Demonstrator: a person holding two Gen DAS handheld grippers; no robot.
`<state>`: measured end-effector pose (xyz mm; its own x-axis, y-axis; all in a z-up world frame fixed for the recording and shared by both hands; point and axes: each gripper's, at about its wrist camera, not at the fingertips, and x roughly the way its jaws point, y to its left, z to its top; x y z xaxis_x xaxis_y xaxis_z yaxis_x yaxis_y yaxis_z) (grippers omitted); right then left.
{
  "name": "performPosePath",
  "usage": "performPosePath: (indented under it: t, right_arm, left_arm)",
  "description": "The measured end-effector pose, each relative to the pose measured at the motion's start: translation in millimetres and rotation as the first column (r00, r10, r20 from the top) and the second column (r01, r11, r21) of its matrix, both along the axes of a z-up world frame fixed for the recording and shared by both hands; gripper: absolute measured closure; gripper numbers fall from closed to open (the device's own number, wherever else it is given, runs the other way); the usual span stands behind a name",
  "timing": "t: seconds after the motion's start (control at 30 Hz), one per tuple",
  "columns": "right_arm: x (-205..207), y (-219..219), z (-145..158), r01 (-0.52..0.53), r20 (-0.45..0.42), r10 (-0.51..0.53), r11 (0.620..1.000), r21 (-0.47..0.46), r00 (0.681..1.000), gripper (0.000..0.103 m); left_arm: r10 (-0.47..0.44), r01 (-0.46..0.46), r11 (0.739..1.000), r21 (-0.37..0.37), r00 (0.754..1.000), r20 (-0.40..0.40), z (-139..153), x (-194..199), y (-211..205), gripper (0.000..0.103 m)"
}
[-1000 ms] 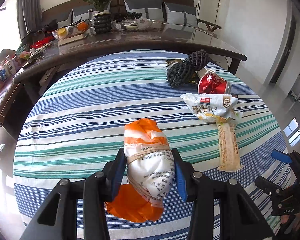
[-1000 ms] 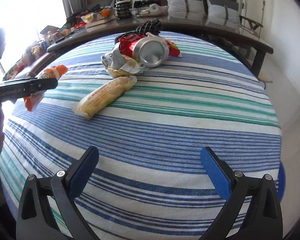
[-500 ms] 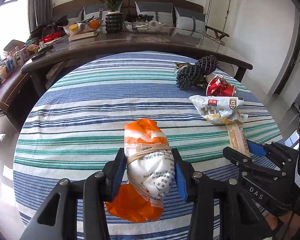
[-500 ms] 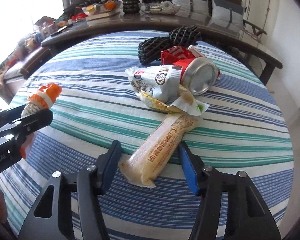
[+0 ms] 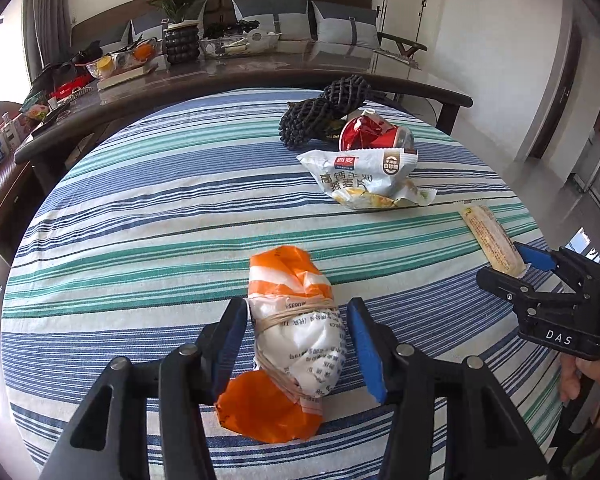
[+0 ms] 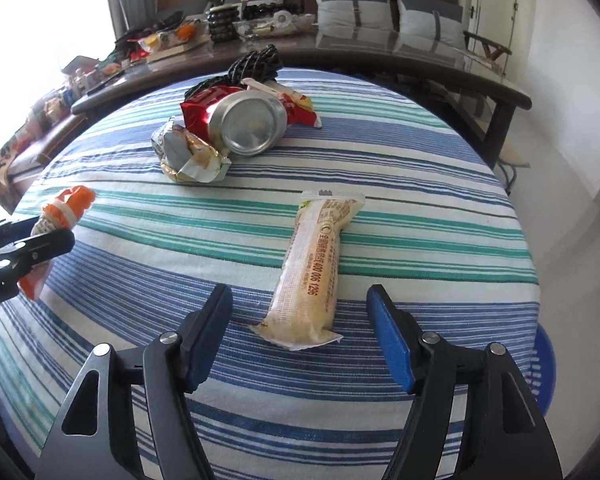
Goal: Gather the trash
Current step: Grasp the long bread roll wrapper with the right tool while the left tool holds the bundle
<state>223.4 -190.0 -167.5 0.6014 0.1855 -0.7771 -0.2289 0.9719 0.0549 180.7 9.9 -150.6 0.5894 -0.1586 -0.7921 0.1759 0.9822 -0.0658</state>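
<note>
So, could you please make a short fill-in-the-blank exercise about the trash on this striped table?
1. The bundle between the left gripper fingers is white and ____.
2. A rubber ____ is wound around that bundle.
3. The crushed can has a ____ body.
4. The long packet lies between the open fingers of the ____ gripper.

Missing words: orange; band; red; right

Blue, teal and white striped tablecloth point(image 5: 148, 216), orange and white bundle point(image 5: 296, 320), red can point(image 5: 374, 134), black netting point(image 5: 324, 114)

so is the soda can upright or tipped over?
Tipped. The soda can lies on its side on the striped tablecloth, its round silver end facing the right wrist camera, against the red wrapper.
</note>
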Motion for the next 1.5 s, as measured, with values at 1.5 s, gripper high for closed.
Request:
performPosePath:
  t: [1.5]
  right_arm:
    - [3.6,-4.8,-4.0,0.038,-0.035,-0.039,0.999,-0.036,0.999,0.001]
  left_arm:
    - [0.031,-0.027,0.998,0.052,0.997,-0.071,-19.3,8.3,4.9,0.001]
